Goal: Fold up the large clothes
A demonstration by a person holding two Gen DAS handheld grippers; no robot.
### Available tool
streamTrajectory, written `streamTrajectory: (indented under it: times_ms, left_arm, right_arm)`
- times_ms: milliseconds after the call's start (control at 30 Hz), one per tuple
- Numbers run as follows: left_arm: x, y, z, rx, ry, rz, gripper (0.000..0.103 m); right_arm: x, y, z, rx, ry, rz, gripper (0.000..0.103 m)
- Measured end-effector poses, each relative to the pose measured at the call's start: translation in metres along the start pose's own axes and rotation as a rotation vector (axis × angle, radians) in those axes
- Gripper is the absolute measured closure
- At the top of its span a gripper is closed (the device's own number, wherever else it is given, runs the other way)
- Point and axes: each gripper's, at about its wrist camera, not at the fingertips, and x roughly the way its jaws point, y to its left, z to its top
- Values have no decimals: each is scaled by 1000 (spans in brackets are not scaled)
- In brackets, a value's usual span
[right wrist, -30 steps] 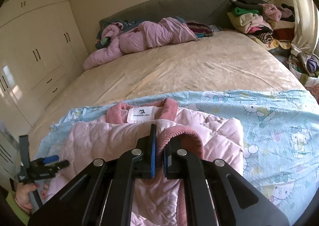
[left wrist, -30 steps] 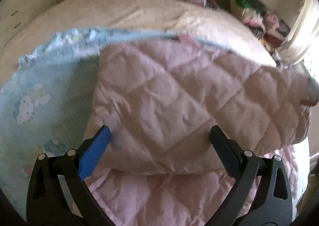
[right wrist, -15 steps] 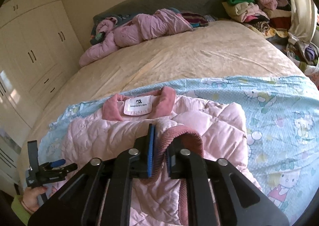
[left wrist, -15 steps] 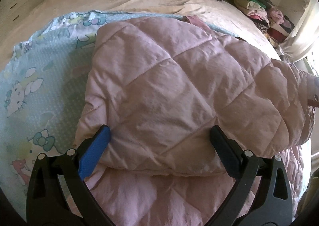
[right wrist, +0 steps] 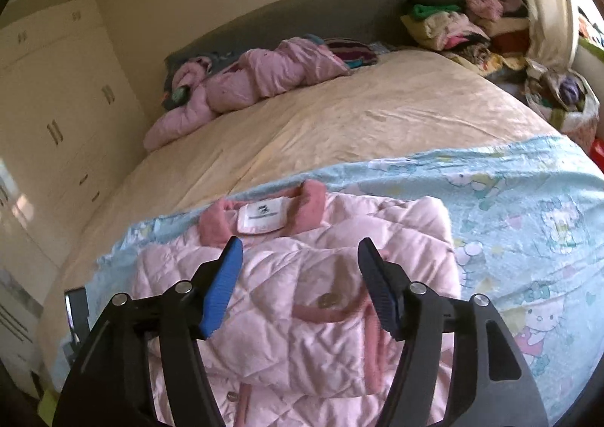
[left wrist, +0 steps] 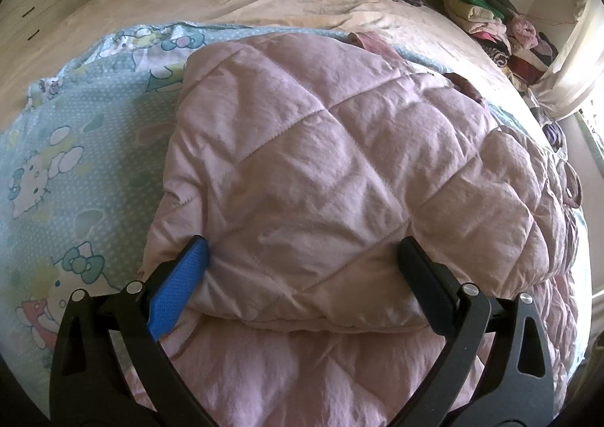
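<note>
Nearest, the left tongs point(left wrist: 302, 257) stand wide over the folded edge of the pink quilted jacket point(left wrist: 332, 163), nothing pinched between them, while the right tongs point(right wrist: 298, 261) are opening above the same jacket's ribbed cuff point(right wrist: 332, 312), which lies loose below the pads, gripped by neither. Beyond them the jacket lies on a blue cartoon-print sheet point(right wrist: 528, 208) spread over the beige bed point(right wrist: 358, 114), its collar label point(right wrist: 260, 217) facing up. Farther back, another pink garment point(right wrist: 256, 80) lies crumpled by the grey headboard point(right wrist: 302, 16), with stacked clothes point(right wrist: 460, 19) at the far corner.
</note>
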Motion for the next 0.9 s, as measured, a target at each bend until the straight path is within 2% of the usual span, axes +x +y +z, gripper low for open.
streamTrajectory:
  times_ms: [100,200,367,733,900]
  left_arm:
    - [0,0,0,1,-1,-1,9]
    - [0,0,-2,1,-6,-6,9]
    - [0,2,-3,2,-9,-10,9]
    - [-1,5,-3,2,-18,-23,9]
    - [-1,4,-2,5,-14,-23,9]
  right_arm:
    - [13,22,-6,-41,34,12,28]
    - [34,40,-11,-81,88,-11,27]
    - [84,62,-30,-154,229,-55,27]
    - [134,68,-56,-227,368,-139,22]
    - [153,64,-62,-247,416,-145,19]
